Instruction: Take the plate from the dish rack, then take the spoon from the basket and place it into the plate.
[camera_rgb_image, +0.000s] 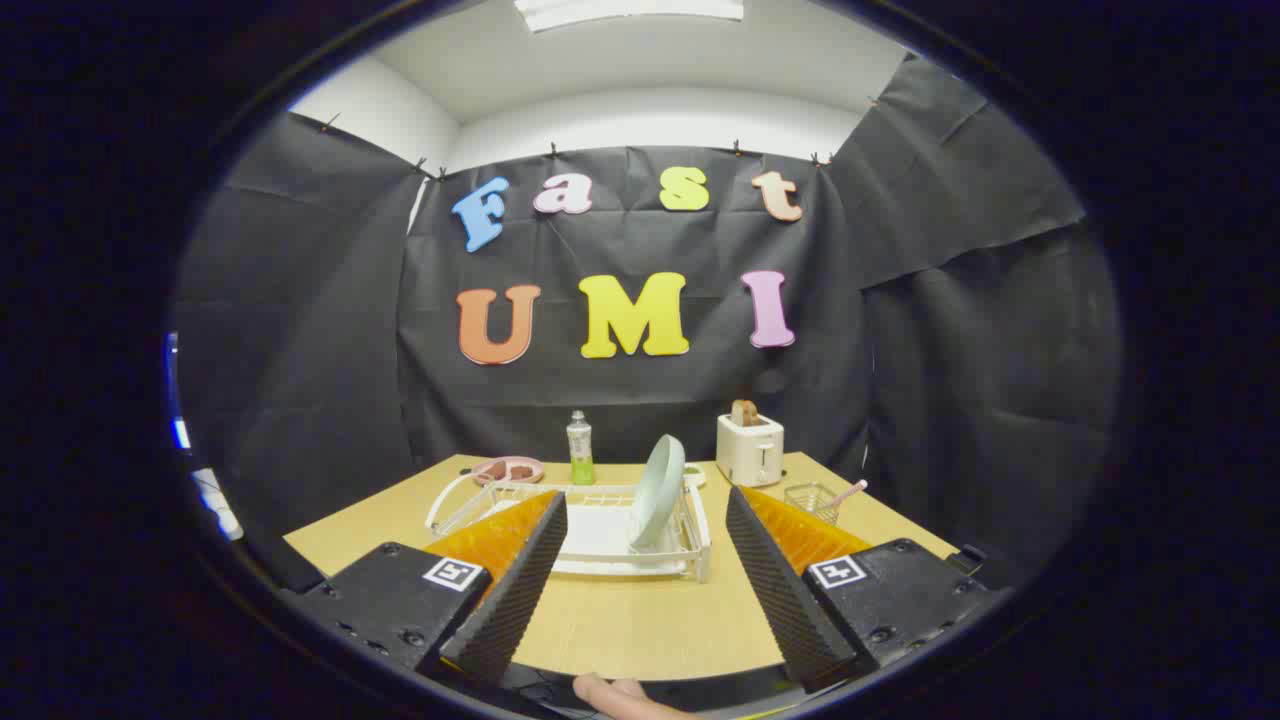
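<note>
Black claw with ribbed fingers, orange backs, square markers.

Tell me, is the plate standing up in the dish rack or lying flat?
Standing up: the plate sits on edge in the dish rack, beyond the open gripper.

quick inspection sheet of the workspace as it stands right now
surface: wooden table, bare just ahead of the fingers
job's things: pale plate standing on edge in the white dish rack; pink-handled spoon in the wire basket right of the rack
clutter: green bottle, pink dish, white toaster with toast, all beyond the rack
grippers: tool open, fingers wide apart, holding nothing, rack between and beyond them
cables: nothing seen
surroundings: black cloth booth walls, white ceiling with a light; part of a hand below the tool
</note>
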